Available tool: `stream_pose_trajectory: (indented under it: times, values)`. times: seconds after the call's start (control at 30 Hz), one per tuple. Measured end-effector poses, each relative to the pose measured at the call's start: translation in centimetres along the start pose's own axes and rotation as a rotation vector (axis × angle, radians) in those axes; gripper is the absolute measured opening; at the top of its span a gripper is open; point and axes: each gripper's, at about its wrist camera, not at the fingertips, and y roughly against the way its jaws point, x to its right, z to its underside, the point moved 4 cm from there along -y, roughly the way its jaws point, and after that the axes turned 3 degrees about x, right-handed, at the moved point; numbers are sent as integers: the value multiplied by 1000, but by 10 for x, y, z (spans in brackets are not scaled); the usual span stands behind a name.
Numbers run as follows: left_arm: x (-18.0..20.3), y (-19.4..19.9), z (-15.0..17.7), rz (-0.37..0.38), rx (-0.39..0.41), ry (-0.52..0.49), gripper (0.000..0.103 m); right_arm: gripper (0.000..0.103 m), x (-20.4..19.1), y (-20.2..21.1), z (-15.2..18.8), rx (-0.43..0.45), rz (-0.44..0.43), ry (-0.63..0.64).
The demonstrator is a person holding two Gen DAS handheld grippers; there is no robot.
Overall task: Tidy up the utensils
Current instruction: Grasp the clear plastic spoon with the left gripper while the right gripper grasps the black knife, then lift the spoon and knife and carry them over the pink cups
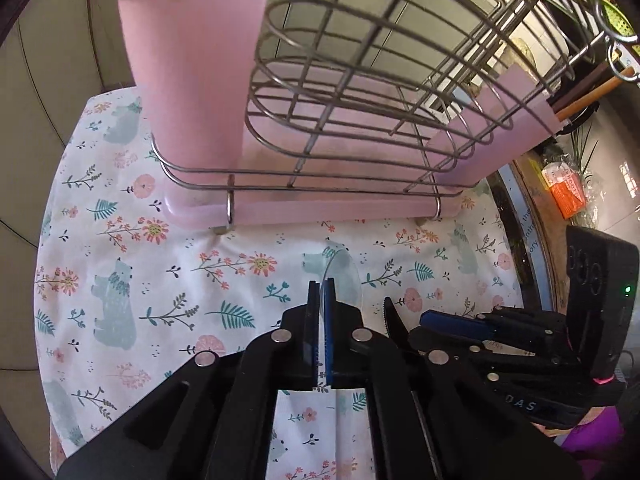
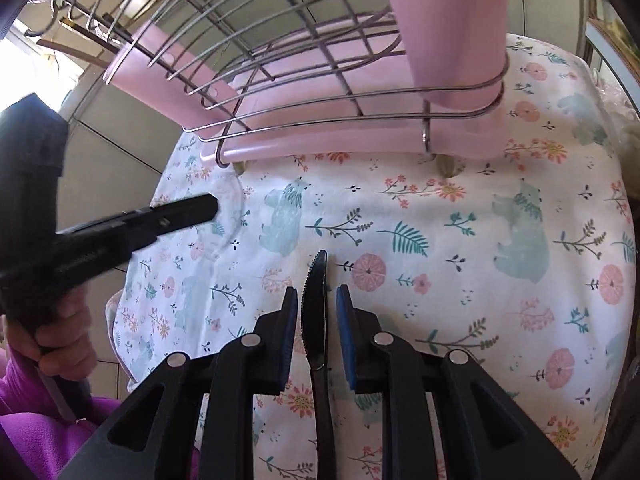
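My left gripper (image 1: pixel 320 292) is shut on a clear plastic spoon (image 1: pixel 344 276), whose bowl sticks out past the fingertips above the floral cloth. My right gripper (image 2: pixel 318 300) is open around a black serrated knife (image 2: pixel 315 312) that lies between its blue pads; whether the pads touch it I cannot tell. In the left wrist view the knife tip (image 1: pixel 390 316) shows beside the right gripper (image 1: pixel 452 322). The left gripper (image 2: pixel 176 212) shows at the left of the right wrist view. A wire rack with pink utensil holders (image 1: pixel 192 92) (image 2: pixel 452 28) stands just ahead.
The floral tablecloth (image 1: pixel 120 280) (image 2: pixel 480 240) covers the table. Wooden-handled utensils (image 1: pixel 592 96) stick out of the far pink holder. An orange packet (image 1: pixel 568 188) and plants lie at the right. The table edge drops off at the left (image 2: pixel 132 272).
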Motion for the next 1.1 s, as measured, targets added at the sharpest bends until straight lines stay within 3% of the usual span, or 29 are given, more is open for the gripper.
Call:
stream_pose_trajectory:
  times: [0.27, 0.5, 0.67, 0.8, 1.1]
  values:
    - [-13, 30, -14, 7, 86, 10, 1, 19, -6, -20, -6, -40, 34, 30]
    - [-22, 43, -19, 20, 113, 24, 1, 19, -18, -32, -7, -46, 90, 75]
    - [-22, 47, -21, 25, 127, 13, 1, 14, -26, -36, -9, -27, 87, 83]
    - [-22, 51, -18, 39, 134, -1, 1, 3, -24, -28, -11, 16, 71, 75]
    - [-17, 70, -23, 87, 211, -2, 1, 2, -23, 21, -25, 191, 23, 45]
